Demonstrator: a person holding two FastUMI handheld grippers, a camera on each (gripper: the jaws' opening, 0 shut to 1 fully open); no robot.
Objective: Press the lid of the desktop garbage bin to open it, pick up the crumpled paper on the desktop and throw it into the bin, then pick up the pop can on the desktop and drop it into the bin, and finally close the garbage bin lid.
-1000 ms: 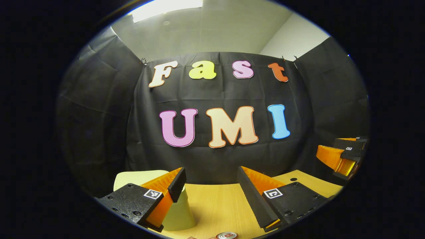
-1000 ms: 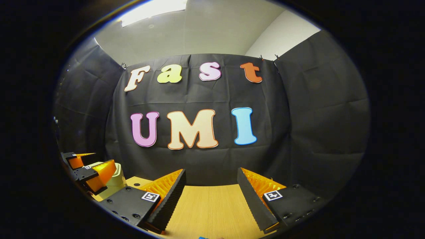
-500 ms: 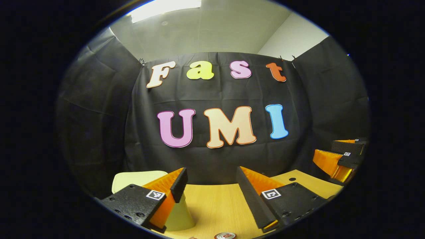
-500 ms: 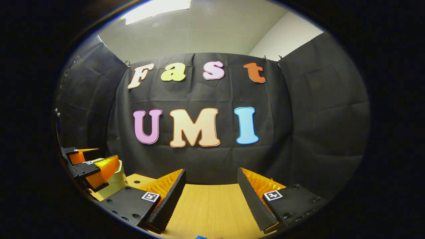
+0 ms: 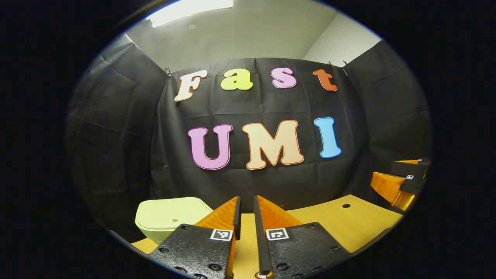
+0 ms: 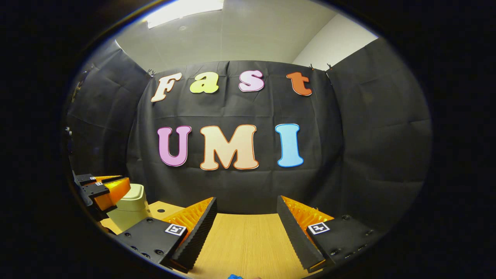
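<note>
A pale cream bin [image 5: 170, 219] with its flat lid down stands on the wooden desk at the lower left of the left gripper view. My left gripper [image 5: 247, 211] hovers to the right of it, its fingers nearly together with nothing between them. A sliver of the pop can's top [image 5: 260, 275] peeps out at the bottom edge under the fingers. In the right gripper view my right gripper [image 6: 247, 217] stands open over bare desk. The bin [image 6: 130, 205] sits far left there, with the left gripper [image 6: 116, 184] in front of it.
The wooden desk [image 6: 248, 240] runs back to the black cloth wall. A small round hole [image 5: 346, 205] marks the desk at the right of the left gripper view, near the right gripper [image 5: 403, 182]. A small blue bit [image 6: 233, 276] lies at the bottom edge.
My left gripper has gone from open to shut and shifted right of the bin, so the lid now shows whole. The right gripper has barely moved.
</note>
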